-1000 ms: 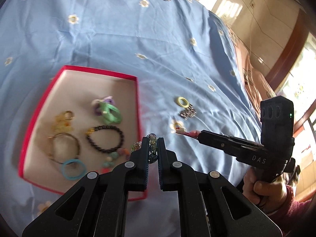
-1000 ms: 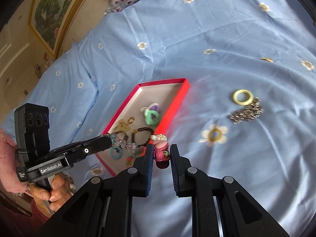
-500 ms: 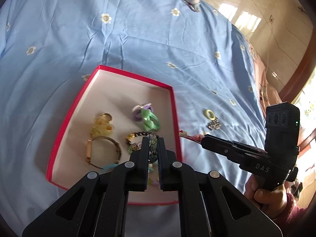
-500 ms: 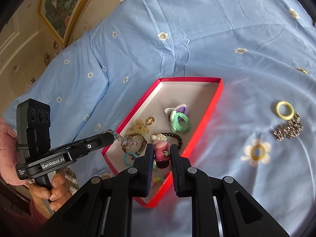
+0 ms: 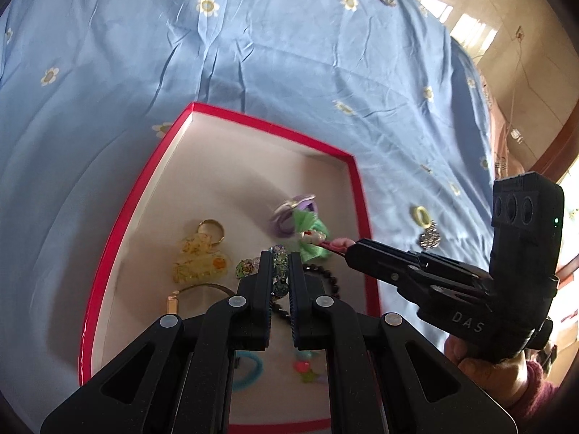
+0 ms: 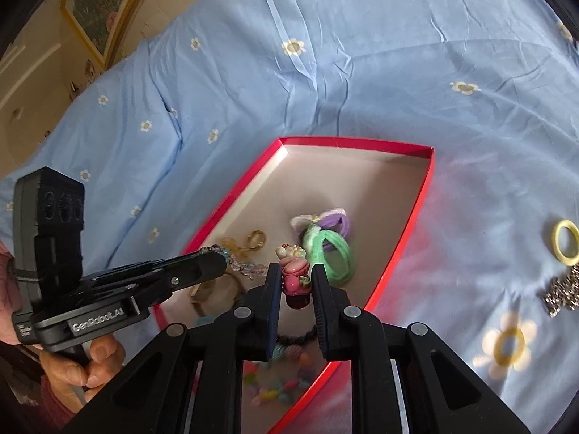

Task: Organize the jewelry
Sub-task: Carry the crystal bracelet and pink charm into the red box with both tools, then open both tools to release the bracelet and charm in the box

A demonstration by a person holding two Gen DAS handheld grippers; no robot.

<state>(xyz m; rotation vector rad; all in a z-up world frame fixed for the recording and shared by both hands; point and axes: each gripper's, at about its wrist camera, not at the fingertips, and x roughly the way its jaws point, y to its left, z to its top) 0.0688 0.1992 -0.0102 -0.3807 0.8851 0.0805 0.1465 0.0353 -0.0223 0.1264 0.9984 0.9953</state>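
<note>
My left gripper [image 5: 280, 271] hides most of the black bead bracelet [image 5: 327, 276]; the coloured beads [image 6: 275, 394] below blur.

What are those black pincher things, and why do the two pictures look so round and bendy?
Those are two hand-held claws; a person squeezes one in each hand. Each carries a wide round-eyed camera looking along its fingers, so each picture also shows the other claw. The left claw pinches a sparkly bead bracelet. The right claw pinches a pink cake-shaped charm. Both hover over a red box lying on a blue flowery bedsheet. Inside are green and purple hair ties and more trinkets. Out on the sheet lie a yellow ring and a silvery chain bracelet.
</note>
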